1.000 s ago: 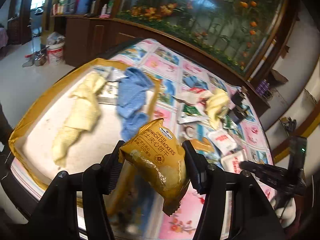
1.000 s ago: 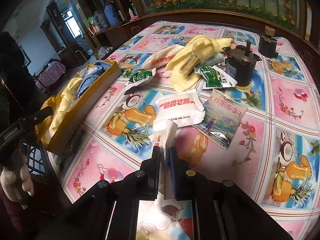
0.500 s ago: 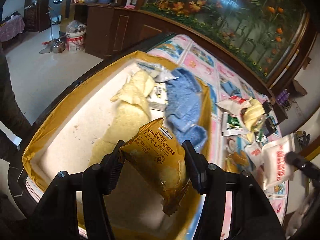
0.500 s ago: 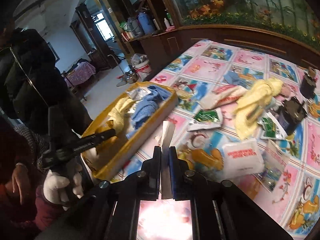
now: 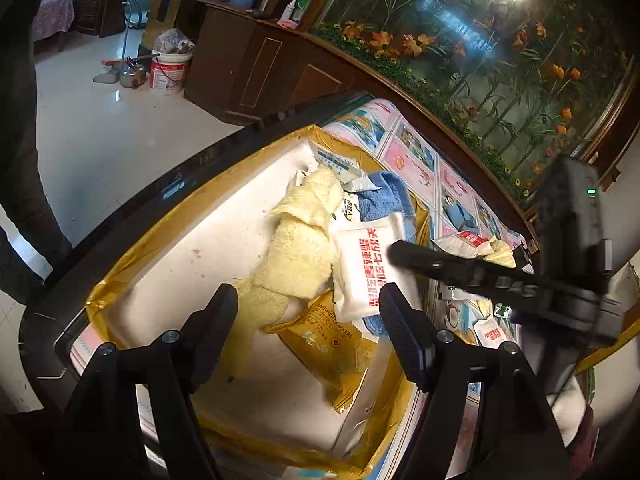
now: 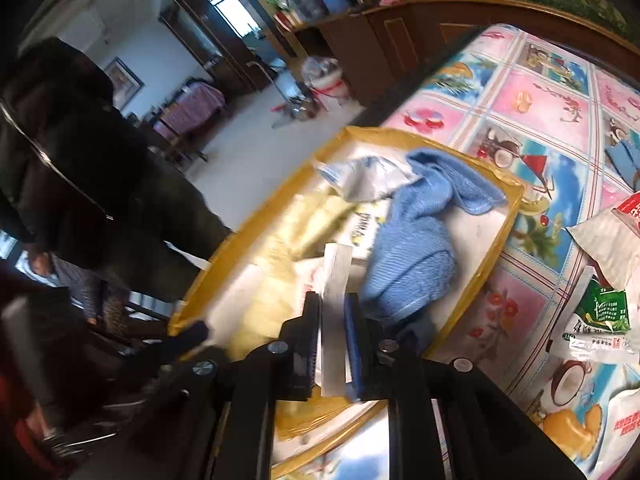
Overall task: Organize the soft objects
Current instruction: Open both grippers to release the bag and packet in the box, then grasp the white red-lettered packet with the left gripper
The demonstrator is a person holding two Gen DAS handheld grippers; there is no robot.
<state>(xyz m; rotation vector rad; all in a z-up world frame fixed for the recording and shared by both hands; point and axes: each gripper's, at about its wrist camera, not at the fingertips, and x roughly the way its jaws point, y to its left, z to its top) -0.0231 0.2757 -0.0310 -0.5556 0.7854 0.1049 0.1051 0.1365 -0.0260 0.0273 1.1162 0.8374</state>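
Note:
My left gripper (image 5: 310, 332) is open above the gold-rimmed tray (image 5: 120, 280). Just below its fingers, the yellow cracker packet (image 5: 328, 344) lies loose on the tray floor. A yellow towel (image 5: 300, 248) and a blue towel (image 5: 384, 200) also lie in the tray. My right gripper (image 6: 334, 320) is shut on the edge of a white packet with red print (image 5: 364, 268) and holds it over the tray, beside the blue towel (image 6: 412, 248). In the left wrist view the right gripper (image 5: 394, 250) reaches in from the right.
A silver-white packet (image 6: 368, 176) sits at the tray's far end. On the patterned tablecloth (image 6: 540, 100) to the right lie a green packet (image 6: 600, 312) and other white packets (image 6: 616, 232). A person in a dark jacket (image 6: 72, 140) stands left of the table.
My left gripper has opened and let the cracker packet drop into the tray. My right gripper has carried the white packet from the table to above the tray.

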